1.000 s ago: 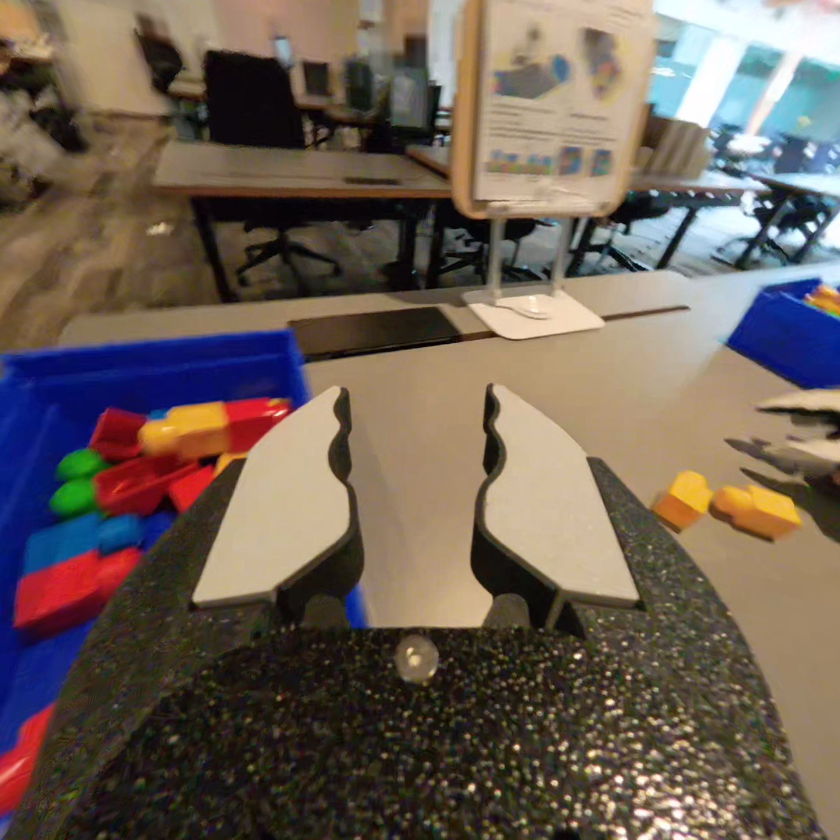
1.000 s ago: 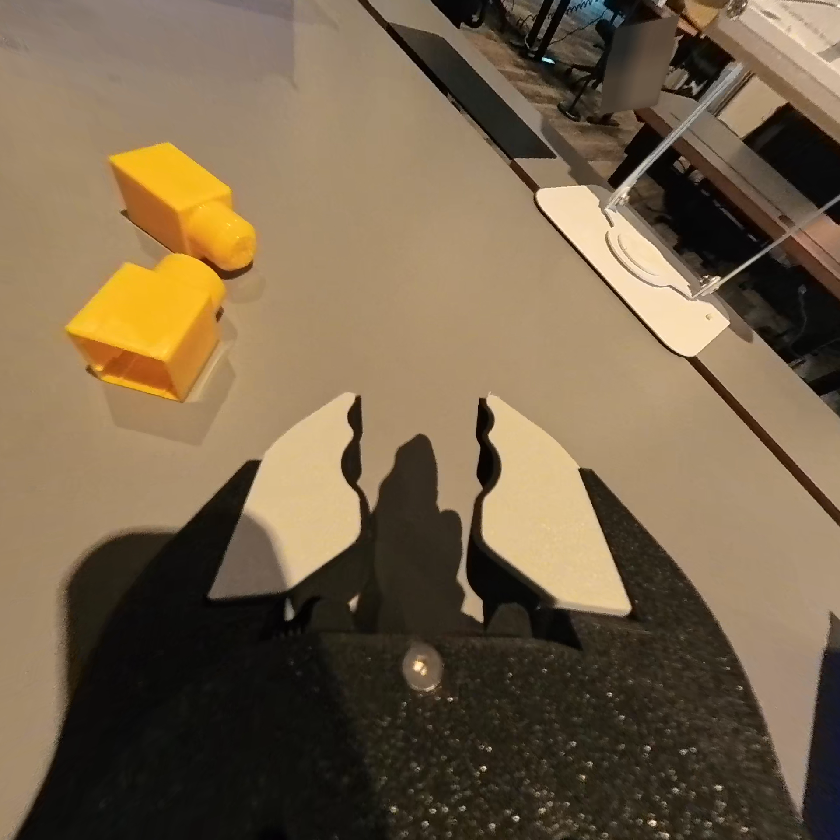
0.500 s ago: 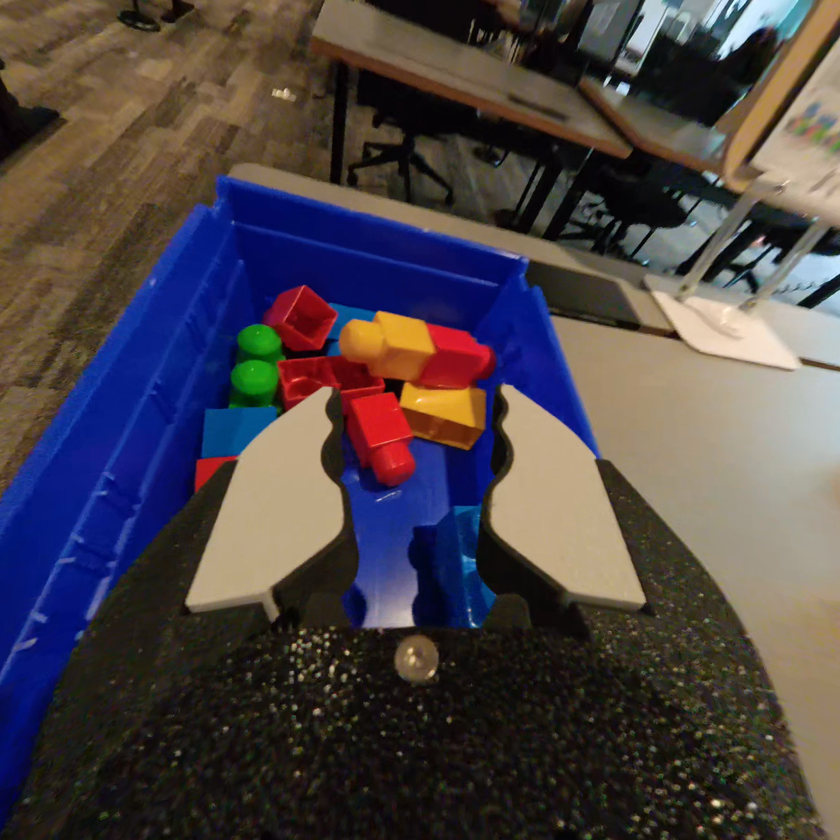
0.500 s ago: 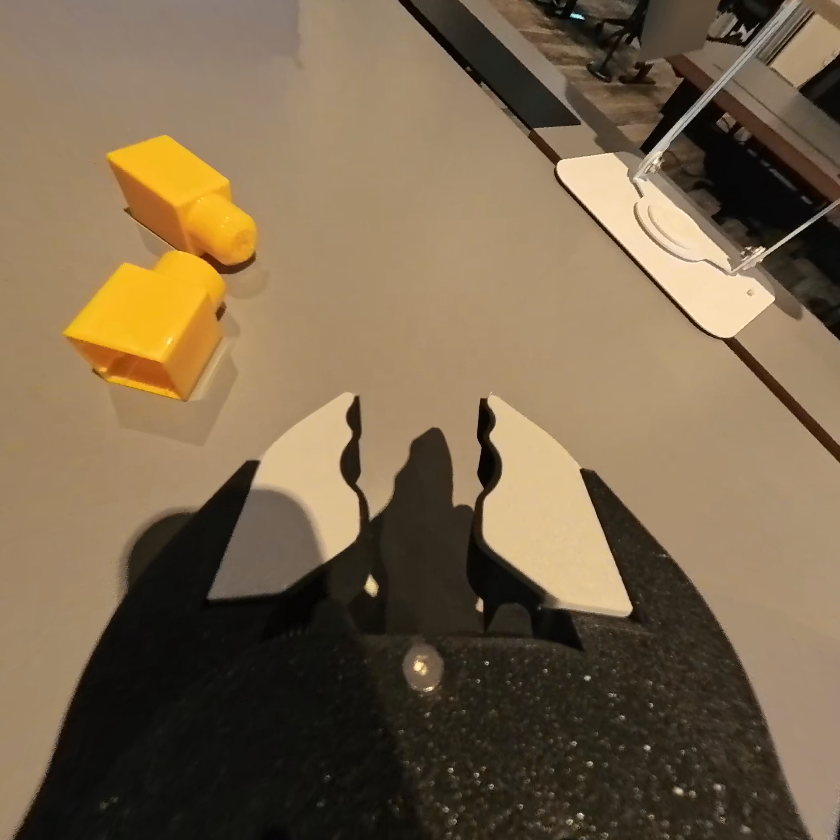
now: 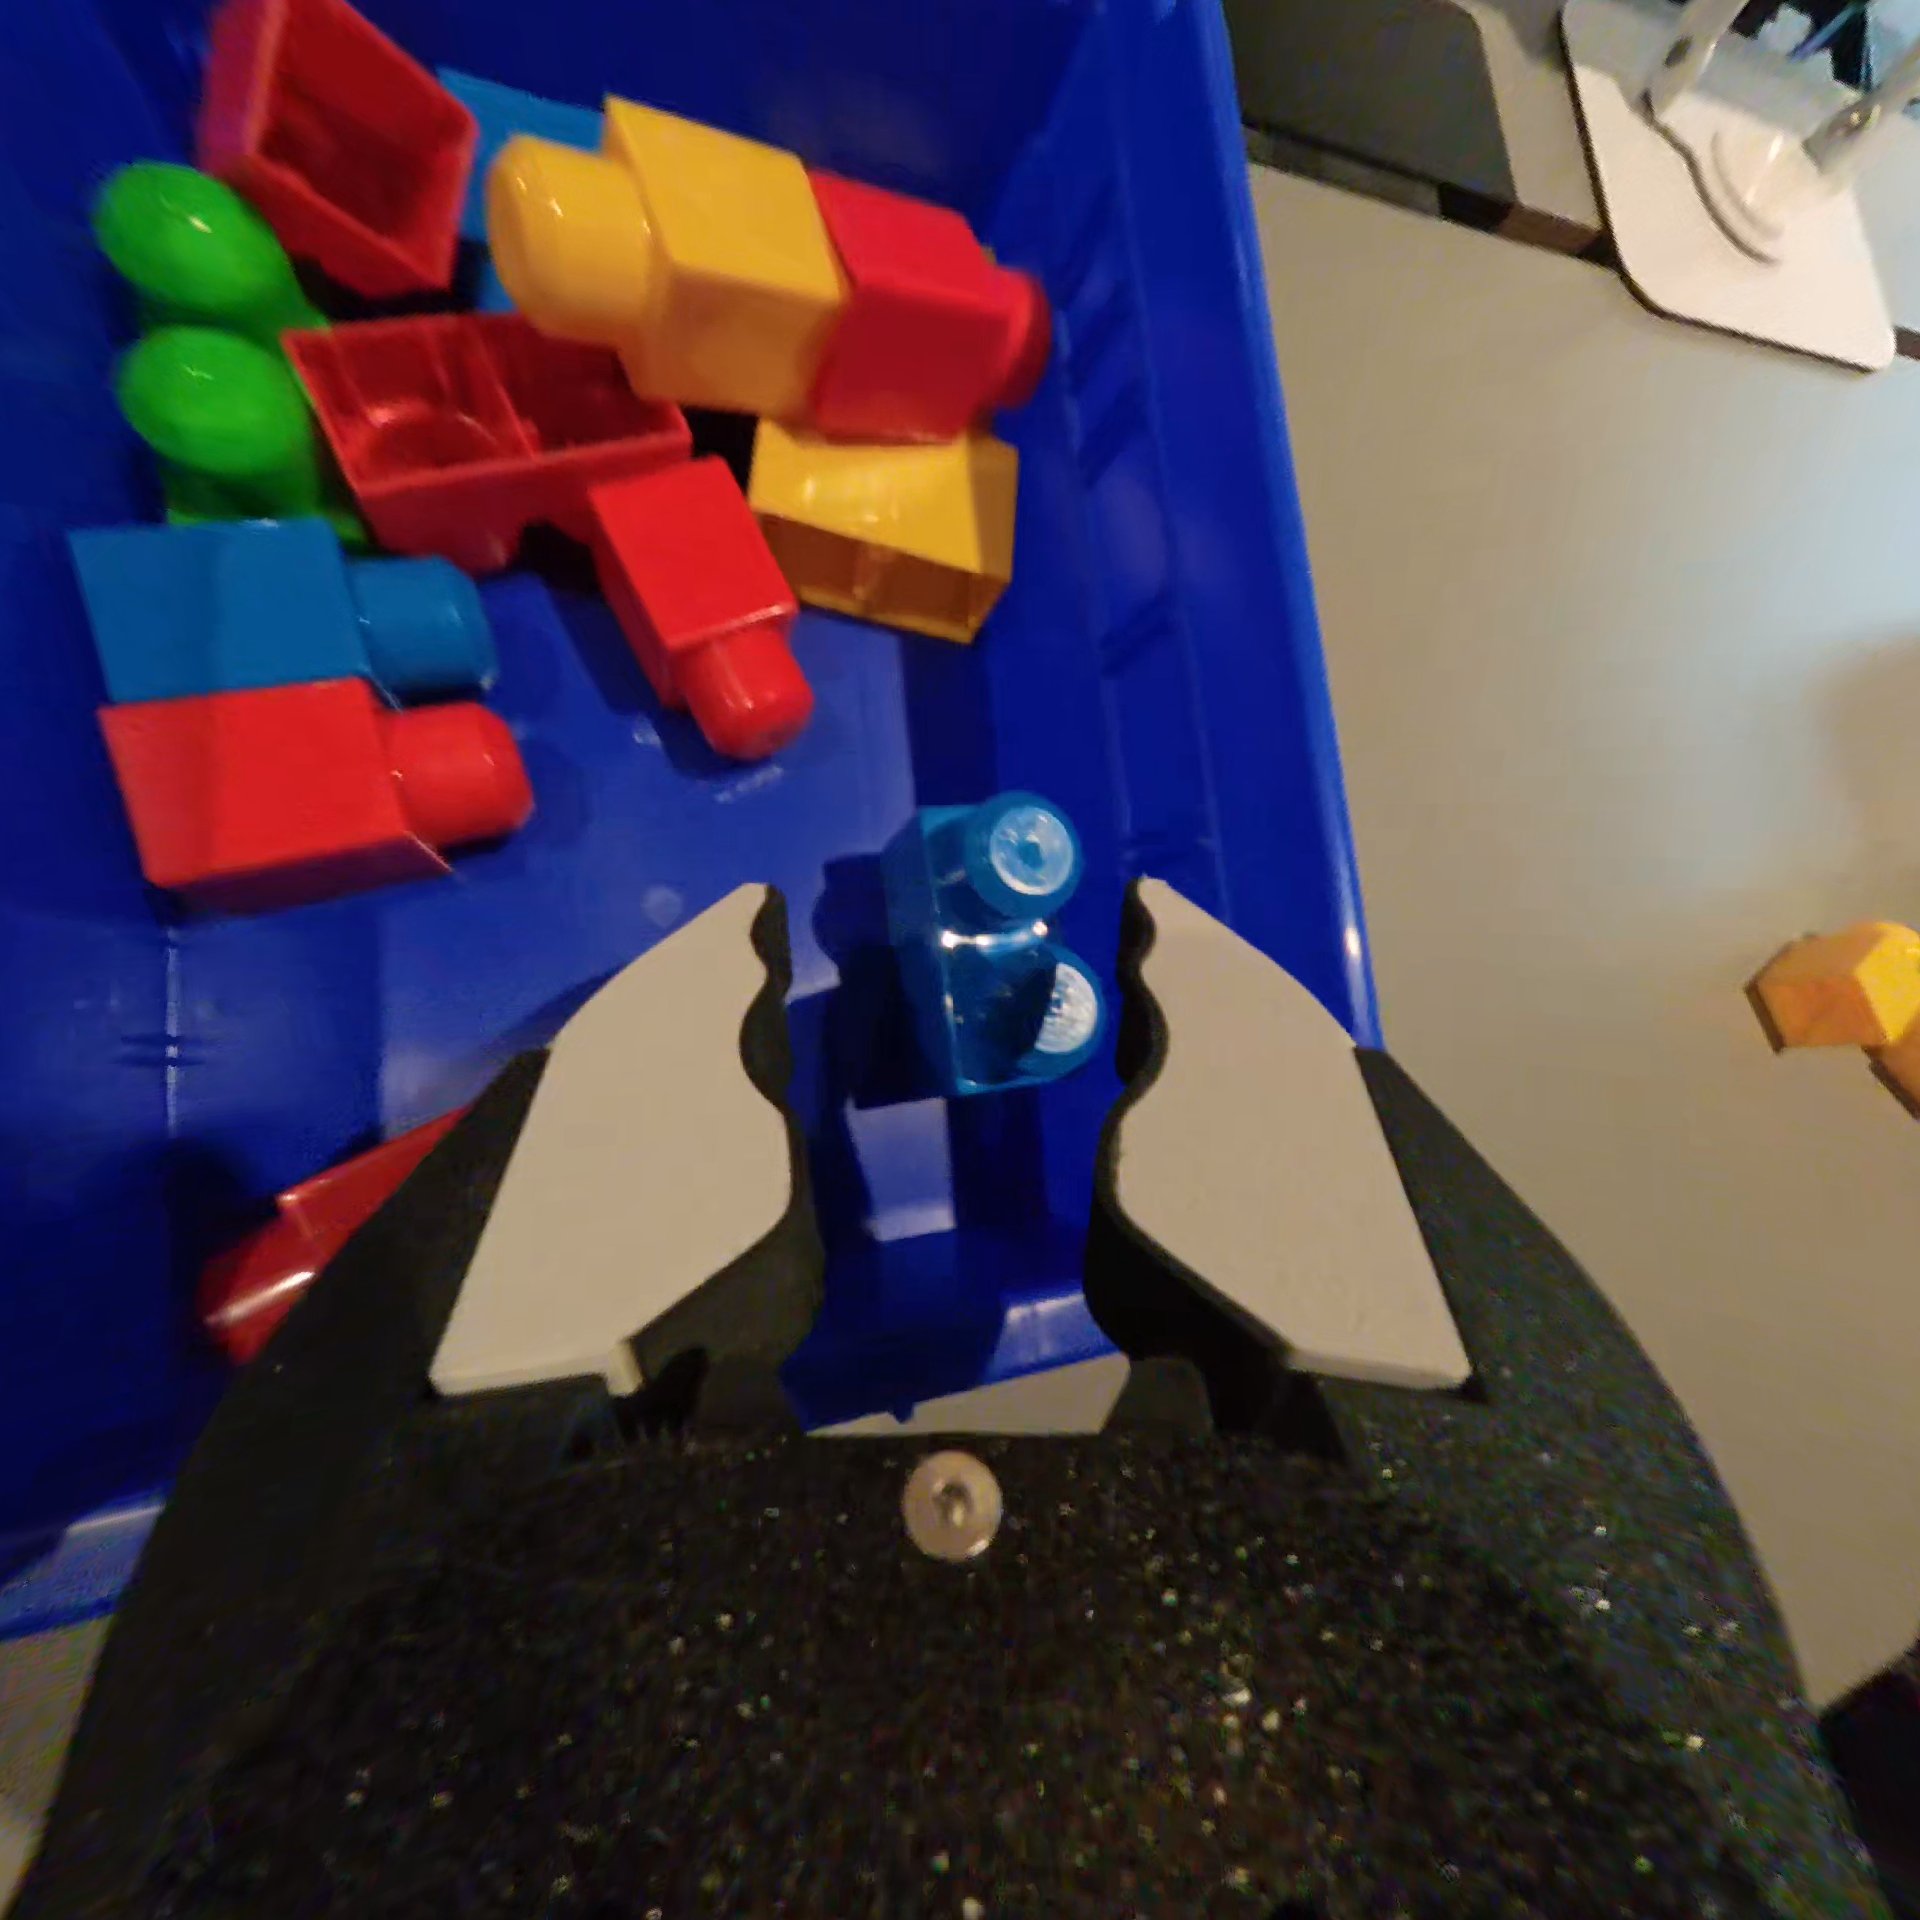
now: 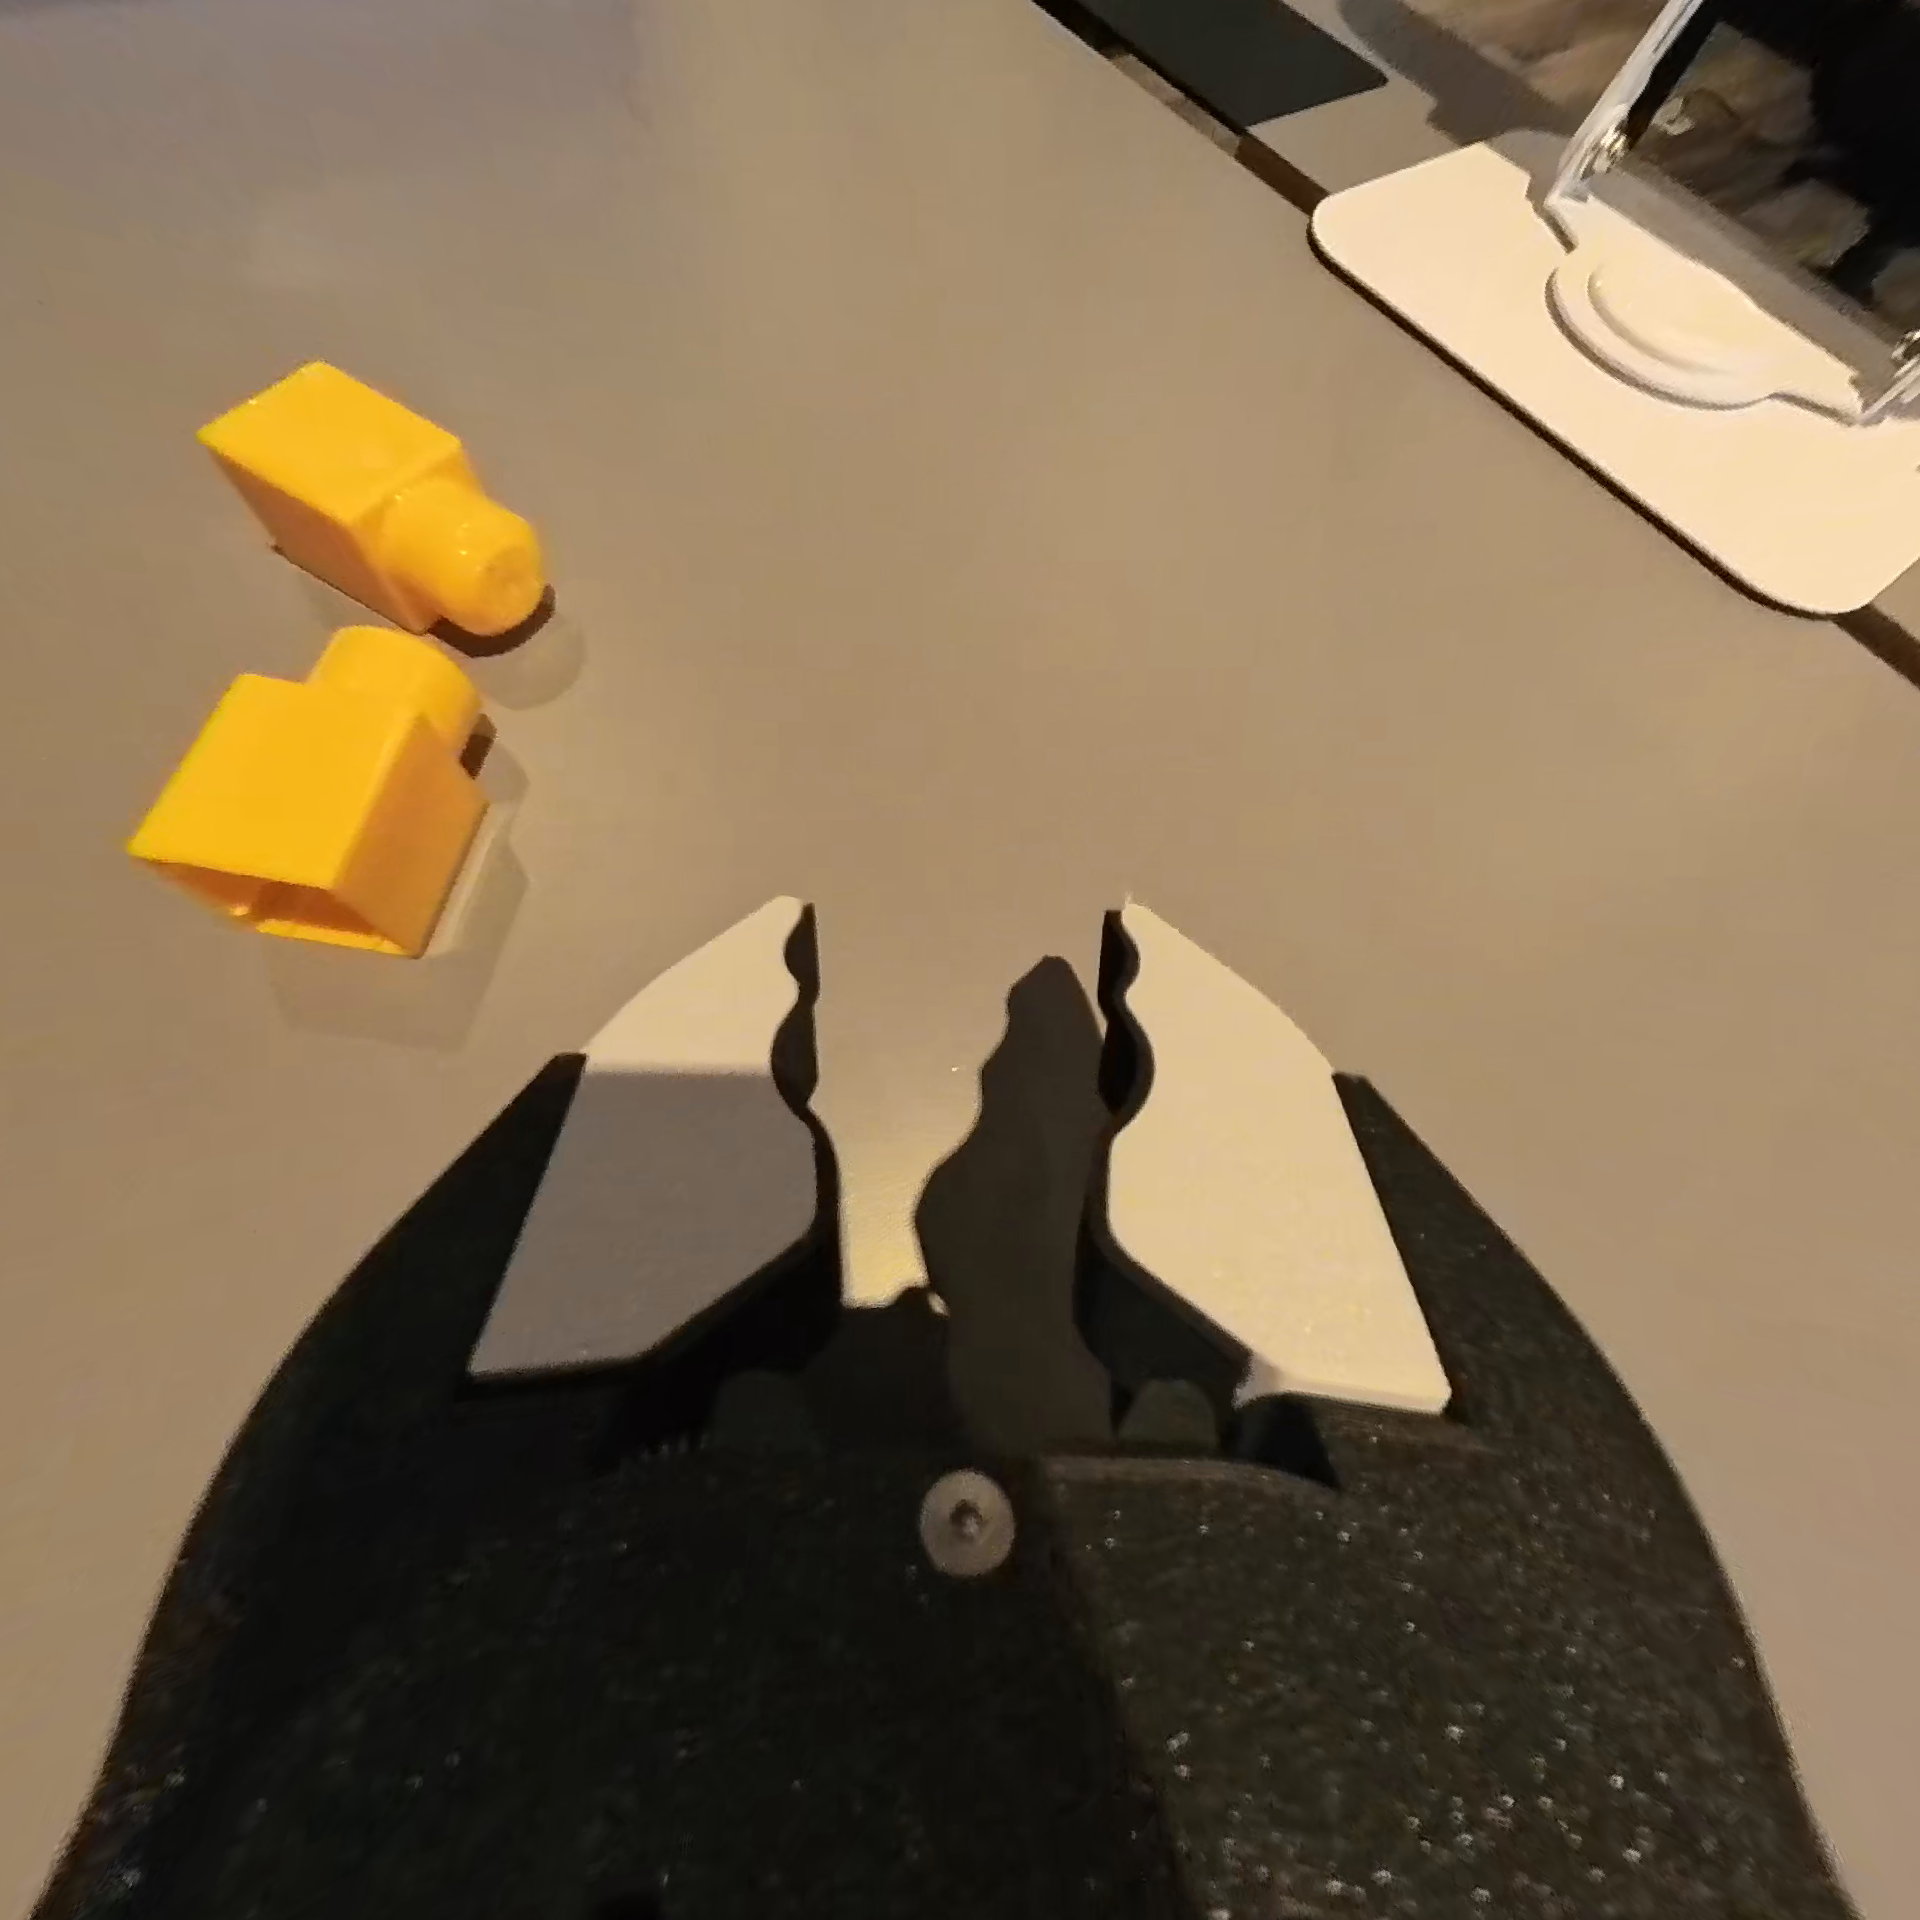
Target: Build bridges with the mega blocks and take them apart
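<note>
The left tongs (image 5: 945, 914) are hanging over the blue bin (image 5: 1174, 540), spread wide and gripping nothing. Framed right in the gap between them, a blue two-stud block (image 5: 977, 956) is sitting on the bin floor close against the bin's right wall, studs facing up toward the camera, not touching either finger. Farther into the bin the rest of the blocks are lying in a heap: a yellow block joined to a red block (image 5: 758, 260), an upturned yellow block (image 5: 883, 530) just below them, a red single-stud block (image 5: 707, 603) lying on its side, a hollow red double block (image 5: 478, 426), two green studs (image 5: 208, 343), and a blue block (image 5: 260, 613) lying just above a red one (image 5: 301, 790) by the left wall. The bin is sitting on the grey worktop (image 5: 1558, 727), and a white stand base (image 5: 1756, 239) is showing near the worktop's far edge.

Over on the other side, the right tongs (image 6: 961, 920) are hovering low above bare worktop, also spread wide and empty. Two yellow single-stud blocks (image 6: 364, 499) (image 6: 312, 800) are lying on their sides out on the open worktop, left of those tongs and clear of them, their studs pointing at each other and almost meeting.
</note>
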### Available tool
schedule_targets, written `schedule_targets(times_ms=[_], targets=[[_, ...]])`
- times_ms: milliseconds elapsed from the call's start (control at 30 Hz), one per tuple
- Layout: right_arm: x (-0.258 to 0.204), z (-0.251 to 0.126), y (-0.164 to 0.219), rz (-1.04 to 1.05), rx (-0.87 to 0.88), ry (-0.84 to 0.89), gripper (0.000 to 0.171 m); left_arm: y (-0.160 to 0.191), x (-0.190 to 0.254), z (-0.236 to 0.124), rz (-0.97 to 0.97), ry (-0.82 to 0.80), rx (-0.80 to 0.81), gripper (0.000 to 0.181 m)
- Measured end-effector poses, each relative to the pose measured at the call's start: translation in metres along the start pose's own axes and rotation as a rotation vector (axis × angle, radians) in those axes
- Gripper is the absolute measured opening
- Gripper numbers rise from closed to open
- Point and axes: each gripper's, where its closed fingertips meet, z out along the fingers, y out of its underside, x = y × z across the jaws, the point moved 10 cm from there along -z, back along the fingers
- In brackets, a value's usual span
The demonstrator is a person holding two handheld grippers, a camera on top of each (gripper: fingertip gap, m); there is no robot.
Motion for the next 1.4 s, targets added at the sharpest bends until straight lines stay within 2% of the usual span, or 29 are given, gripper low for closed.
schedule_targets(times_ms=[200, 367, 500, 633, 800, 900, 967, 1067, 1200, 1400], targets=[[-0.005, 0.003, 0.000, -0.044, -0.027, 0.019, 0.051, 0.013, 0.004, 0.015, 0.016, 0.019, -0.165, 0.052], [-0.007, 0.006, -0.001, -0.073, -0.049, 0.000, 0.052, 0.017, 0.005, 0.028, 0.048, 0.007, -0.239, 0.042], [-0.006, 0.004, -0.001, -0.064, -0.028, 0.005, 0.051, 0.016, -0.001, 0.023, 0.016, -0.001, -0.180, 0.038], [-0.007, 0.003, 0.000, -0.070, -0.015, 0.004, 0.051, 0.006, -0.001, -0.004, -0.023, 0.065, 0.073, 0.035], [-0.007, 0.002, 0.000, -0.077, -0.006, 0.000, 0.051, -0.006, 0.014, -0.036, 0.006, 0.397, 0.454, 0.034], [-0.008, 0.001, -0.001, -0.082, 0.005, -0.002, 0.051, -0.013, 0.034, -0.045, 0.059, 0.772, 0.613, 0.034], [-0.008, 0.000, -0.001, -0.086, 0.009, -0.006, 0.051, -0.018, 0.052, -0.044, 0.097, 1.004, 0.644, 0.034], [-0.009, 0.000, -0.001, -0.092, 0.014, -0.004, 0.052, -0.026, 0.085, -0.031, 0.148, 1.158, 0.583, 0.034], [-0.012, -0.002, -0.001, -0.125, 0.029, 0.007, 0.051, -0.036, 0.140, -0.008, 0.213, 1.222, 0.454, 0.034], [-0.013, -0.006, -0.001, -0.156, 0.069, 0.019, 0.051, -0.041, 0.236, 0.030, 0.384, 1.101, 0.243, 0.034]])
